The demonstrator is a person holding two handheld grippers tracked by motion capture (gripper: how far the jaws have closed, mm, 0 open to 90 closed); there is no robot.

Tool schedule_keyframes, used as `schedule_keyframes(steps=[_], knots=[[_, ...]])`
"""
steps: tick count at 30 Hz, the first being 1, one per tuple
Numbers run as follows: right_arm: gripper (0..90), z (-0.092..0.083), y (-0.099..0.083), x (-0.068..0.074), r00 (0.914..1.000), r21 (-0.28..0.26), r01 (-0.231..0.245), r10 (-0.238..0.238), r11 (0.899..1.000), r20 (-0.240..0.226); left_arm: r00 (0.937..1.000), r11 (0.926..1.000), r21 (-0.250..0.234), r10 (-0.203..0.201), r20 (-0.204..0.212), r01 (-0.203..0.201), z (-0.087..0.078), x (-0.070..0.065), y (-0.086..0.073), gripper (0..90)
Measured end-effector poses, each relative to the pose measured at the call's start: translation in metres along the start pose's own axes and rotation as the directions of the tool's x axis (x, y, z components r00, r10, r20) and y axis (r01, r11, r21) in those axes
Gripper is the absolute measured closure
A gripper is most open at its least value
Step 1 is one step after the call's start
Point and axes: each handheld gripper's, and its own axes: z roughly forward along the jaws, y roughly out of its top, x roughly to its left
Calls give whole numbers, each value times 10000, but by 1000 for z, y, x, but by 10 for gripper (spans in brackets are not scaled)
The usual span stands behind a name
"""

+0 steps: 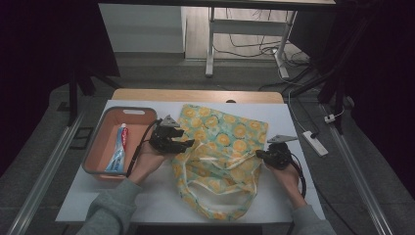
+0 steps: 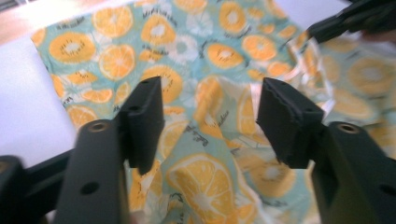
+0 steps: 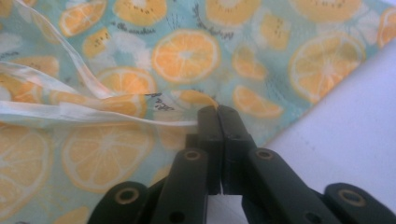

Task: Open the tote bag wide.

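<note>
A fabric bag (image 1: pixel 220 147) printed with orange slices on pale green lies flat in the middle of the white table, its handles toward the front edge. My left gripper (image 1: pixel 188 143) is at the bag's left edge. In the left gripper view its jaws stand wide apart (image 2: pixel 210 121) just above the cloth (image 2: pixel 201 70), with nothing pinched. My right gripper (image 1: pixel 259 154) is at the bag's right edge. Its jaws are closed (image 3: pixel 217 112) on a fold of the bag's rim (image 3: pixel 187 51). The right gripper (image 2: pixel 355 18) shows far off in the left gripper view.
A salmon-coloured tray (image 1: pixel 98 142) stands at the table's left with a toothpaste tube (image 1: pixel 120 147) lying in it. Bare white table (image 1: pixel 156 196) lies in front of the bag. A power strip (image 1: pixel 315 142) sits on the floor to the right.
</note>
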Motion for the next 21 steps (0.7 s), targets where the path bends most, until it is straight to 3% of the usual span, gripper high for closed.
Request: schedule_keyframes(steps=[1, 3, 4, 5, 6, 8, 9, 11, 12, 13, 15, 19, 21], knots=[[840, 0, -1, -1, 10000, 58, -18, 18, 10000, -52, 10000, 9999, -93, 43, 3, -43, -6, -2, 0, 374], [685, -3, -1, 0, 9998, 96, 19, -17, 10000, -183, 9996, 9996, -208, 195, 216, -191, -17, -9, -1, 363], [616, -7, 1, 2, 9995, -37, 95, -96, 9999, -301, 9983, 9993, -118, 363, 446, -358, -21, -13, -2, 357], [503, -21, 6, 8, 9980, -507, 242, -271, 9984, -576, 9966, 9984, -16, 568, 596, -568, -24, -18, -4, 342], [453, -29, 9, 13, 9964, -750, 355, -411, 9966, -736, 9949, 9972, 42, 742, 685, -746, -27, -23, -6, 342], [408, -37, 13, 19, 9946, -898, 471, -550, 9948, -878, 9910, 9947, 133, 1004, 885, -1020, -30, -32, -9, 339], [365, -53, 19, 33, 9873, -1161, 864, -1007, 9895, -1231, 9896, 9932, 144, 1137, 881, -1154, -32, -36, -9, 332], [342, -57, 22, 39, 9833, -1274, 1025, -1199, 9865, -1371, 9877, 9925, 80, 1204, 998, -1218, -34, -41, -10, 332], [308, -65, 28, 58, 9652, -1412, 1406, -1674, 9799, -2008, 9865, 9925, 66, 1208, 1107, -1223, -35, -42, -10, 331], [308, -65, 28, 58, 9652, -1412, 1406, -1674, 9799, -2008, 9858, 9926, 69, 1196, 1175, -1213, -35, -43, -10, 331], [286, -63, 30, 78, 9409, -1346, 1904, -2199, 9724, -2576, 9848, 9926, 98, 1189, 1270, -1211, -35, -43, -11, 330], [268, -39, 32, 114, 8935, -721, 2901, -2971, 9543, -3367, 9837, 9924, 193, 1177, 1358, -1214, -34, -44, -14, 329], [256, -21, 33, 127, 8822, -267, 3450, -3339, 9382, -3321, 9838, 9924, 229, 1167, 1362, -1208, -33, -44, -15, 329]])
